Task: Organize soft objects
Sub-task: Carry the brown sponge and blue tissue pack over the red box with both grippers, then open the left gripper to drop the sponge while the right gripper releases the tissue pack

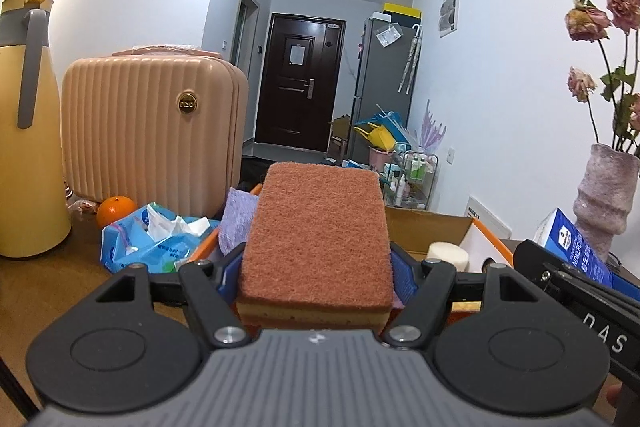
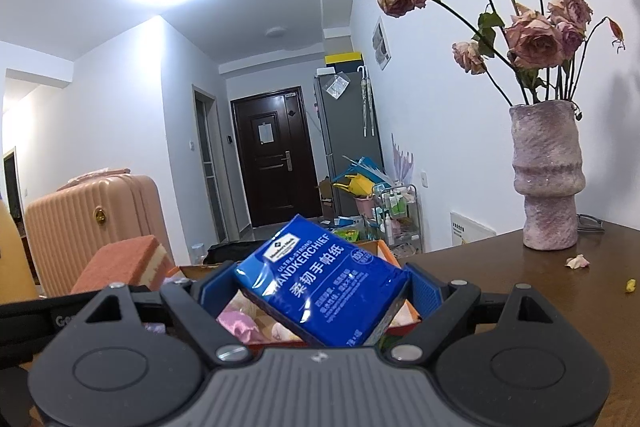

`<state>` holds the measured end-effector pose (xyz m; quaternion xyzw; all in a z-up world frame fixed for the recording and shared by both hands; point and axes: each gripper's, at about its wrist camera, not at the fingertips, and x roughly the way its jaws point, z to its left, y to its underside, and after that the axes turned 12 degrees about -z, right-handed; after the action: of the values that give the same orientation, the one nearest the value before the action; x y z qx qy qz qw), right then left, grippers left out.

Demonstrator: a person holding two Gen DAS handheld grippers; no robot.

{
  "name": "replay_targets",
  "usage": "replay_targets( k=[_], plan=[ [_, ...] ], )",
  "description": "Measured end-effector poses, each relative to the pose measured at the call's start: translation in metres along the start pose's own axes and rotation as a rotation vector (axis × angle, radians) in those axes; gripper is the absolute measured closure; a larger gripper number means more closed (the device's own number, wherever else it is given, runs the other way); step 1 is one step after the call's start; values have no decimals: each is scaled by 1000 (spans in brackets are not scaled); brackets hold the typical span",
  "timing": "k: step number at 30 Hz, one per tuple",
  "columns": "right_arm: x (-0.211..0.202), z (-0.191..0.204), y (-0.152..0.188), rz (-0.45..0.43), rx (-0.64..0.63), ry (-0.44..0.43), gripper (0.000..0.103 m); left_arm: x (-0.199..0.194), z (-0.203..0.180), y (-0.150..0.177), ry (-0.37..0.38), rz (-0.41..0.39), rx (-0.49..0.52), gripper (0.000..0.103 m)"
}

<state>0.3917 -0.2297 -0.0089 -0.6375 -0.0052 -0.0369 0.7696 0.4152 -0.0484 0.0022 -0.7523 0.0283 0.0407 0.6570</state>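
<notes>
Left gripper [image 1: 316, 267] pinching orange sponge [image 1: 316, 239] above orange-rimmed box [image 1: 486, 241]. Right gripper [image 2: 312, 287] clamping blue handkerchief pack [image 2: 320, 283], tilted, over same box. Suitcase [image 1: 152, 123], tissue bag [image 1: 148, 239], orange [image 1: 116, 209] crowding left; vase [image 2: 548, 179] sitting right.

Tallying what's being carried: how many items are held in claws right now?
2. A sponge sits gripped in the left claw; a blue handkerchief pack is gripped in the right claw. Nothing else appears held.
</notes>
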Motion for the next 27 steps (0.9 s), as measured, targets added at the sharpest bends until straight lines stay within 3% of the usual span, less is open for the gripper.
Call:
replay_targets(
  k=[27],
  plan=[
    [86,23,8,72,-70,-7,15,78,7,-7,-37,-20,16,32]
  ],
)
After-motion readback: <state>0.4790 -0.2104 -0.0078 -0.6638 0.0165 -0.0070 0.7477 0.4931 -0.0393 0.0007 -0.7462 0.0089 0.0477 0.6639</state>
